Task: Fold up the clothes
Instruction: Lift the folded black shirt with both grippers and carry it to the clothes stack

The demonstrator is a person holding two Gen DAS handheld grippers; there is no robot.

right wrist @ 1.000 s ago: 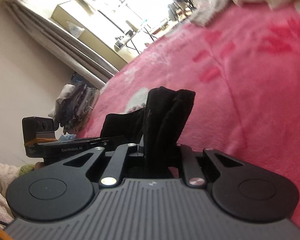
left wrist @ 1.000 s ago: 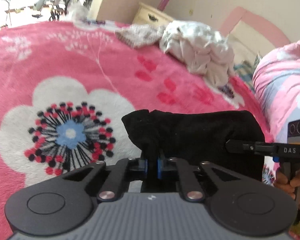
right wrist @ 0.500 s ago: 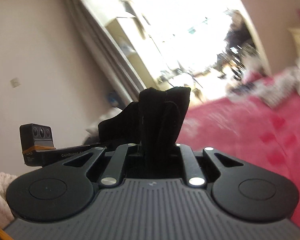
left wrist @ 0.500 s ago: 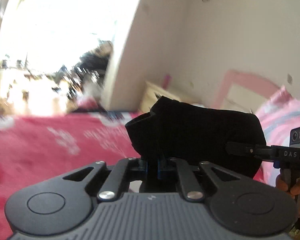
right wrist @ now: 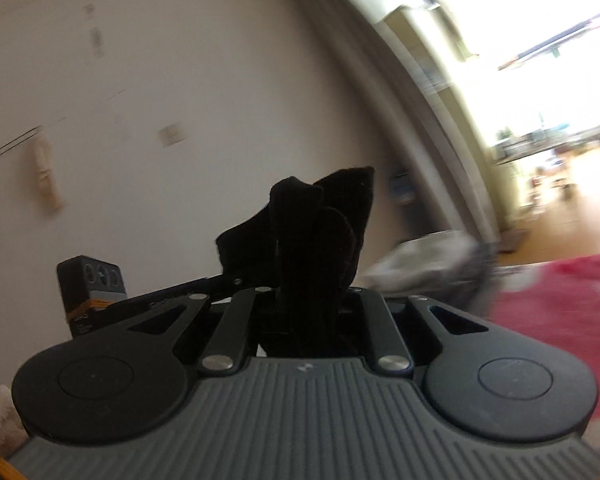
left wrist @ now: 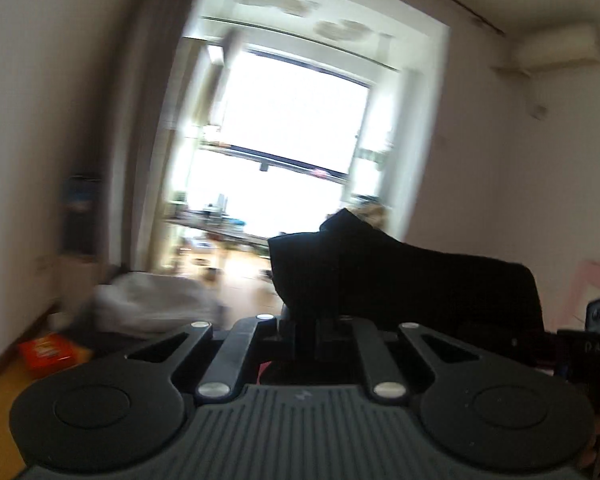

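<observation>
A black garment (left wrist: 400, 280) of thick, matte fabric hangs in the air, stretched between the left gripper (left wrist: 306, 322) and the right gripper (right wrist: 312, 312). Each gripper's jaws are clamped on a bunched corner that pokes up in rumpled folds.

Left gripper (left wrist: 307, 322), right gripper (right wrist: 309, 312): black linkages, silver screws, ribbed grey housing, seemingly plastic.

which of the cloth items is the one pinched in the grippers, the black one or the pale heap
The black fabric garment, clamped by both the left gripper and right gripper. The pale crumpled heap lies apart in the background, untouched.
</observation>
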